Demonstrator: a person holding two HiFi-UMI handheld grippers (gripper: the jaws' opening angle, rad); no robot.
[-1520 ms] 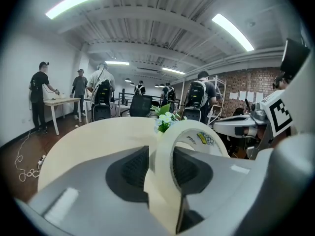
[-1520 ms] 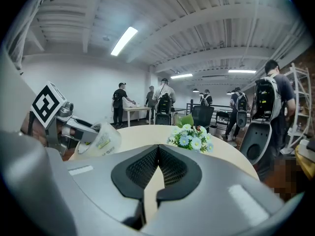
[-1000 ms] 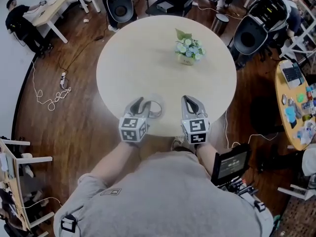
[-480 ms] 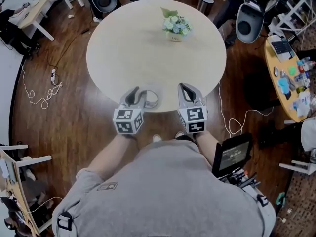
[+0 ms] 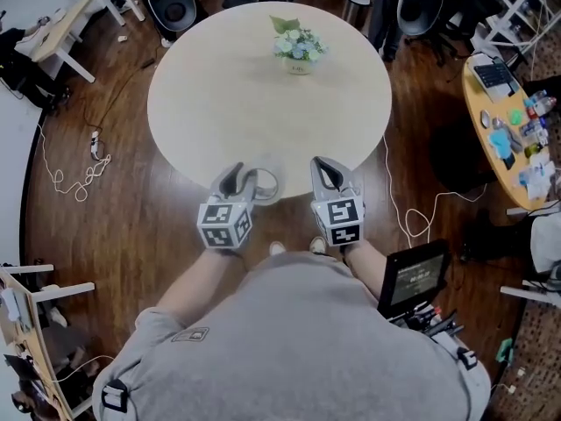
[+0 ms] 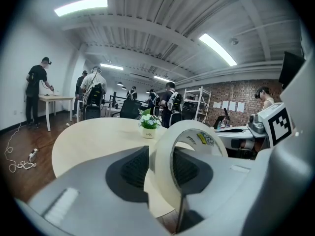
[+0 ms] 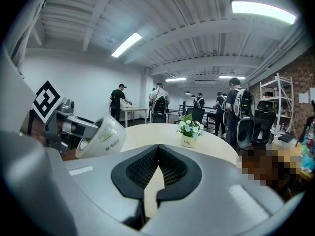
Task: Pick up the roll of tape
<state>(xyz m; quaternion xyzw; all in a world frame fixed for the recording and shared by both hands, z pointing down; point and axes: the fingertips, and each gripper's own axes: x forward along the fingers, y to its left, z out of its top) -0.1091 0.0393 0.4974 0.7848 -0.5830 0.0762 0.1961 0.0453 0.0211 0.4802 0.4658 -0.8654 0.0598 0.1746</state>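
Note:
The roll of tape (image 5: pixel 263 183) is a pale translucent ring with a printed inner core. It hangs off the table at the near edge of the round beige table (image 5: pixel 263 103). My left gripper (image 5: pixel 238 181) is shut on it, one pad inside the ring and one outside, as the left gripper view shows on the roll's wall (image 6: pixel 162 154) between the pads (image 6: pixel 133 167). In the right gripper view the roll (image 7: pixel 101 136) hangs at the left. My right gripper (image 5: pixel 327 174) is beside it, shut with nothing held (image 7: pixel 157 170).
A small pot of flowers (image 5: pixel 294 46) stands at the table's far side. Office chairs and people are beyond the table. A cluttered side table (image 5: pixel 508 121) is at the right, cables (image 5: pixel 79 169) lie on the wooden floor at the left, and a screen (image 5: pixel 412 274) sits by my hip.
Both grippers have drawn back from over the table to its near edge, side by side. The tape roll has stayed in the left gripper. The right gripper has stayed shut.

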